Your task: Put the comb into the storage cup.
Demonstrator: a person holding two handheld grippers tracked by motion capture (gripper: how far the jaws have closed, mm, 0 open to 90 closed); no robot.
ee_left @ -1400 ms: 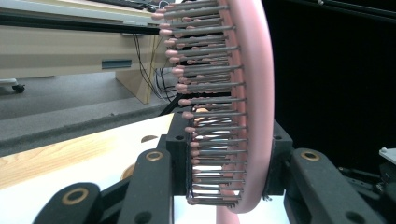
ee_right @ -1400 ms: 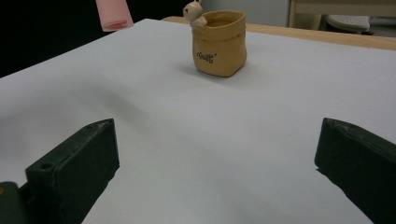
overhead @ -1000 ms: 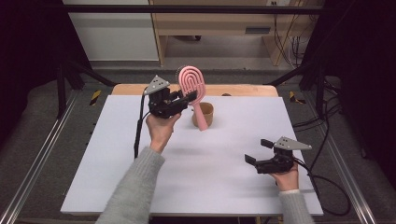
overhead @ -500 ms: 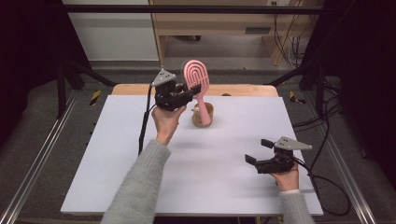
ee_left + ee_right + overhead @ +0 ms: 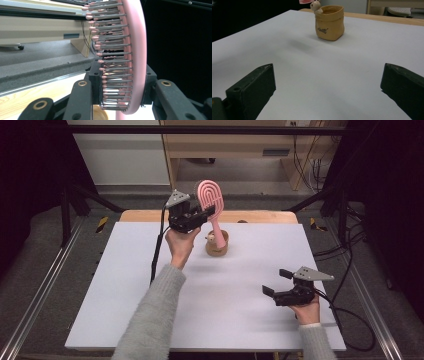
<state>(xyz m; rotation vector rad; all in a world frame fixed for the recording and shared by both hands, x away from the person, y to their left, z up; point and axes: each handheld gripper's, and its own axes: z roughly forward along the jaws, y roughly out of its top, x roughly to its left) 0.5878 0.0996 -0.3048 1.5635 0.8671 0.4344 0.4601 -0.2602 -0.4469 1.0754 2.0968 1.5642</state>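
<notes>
The person's left arm, in a grey knitted sleeve, reaches forward from the bottom edge across the middle of the table, its hand raised above the surface. The black two-jaw left gripper [image 5: 205, 213] in that hand points to the right, its grey three-cornered plate on top, and its jaws clamp from both sides on what they hold. The right hand rests low near the table's right front, and the black right gripper [image 5: 276, 282] there points left, jaws spread wide apart.
</notes>
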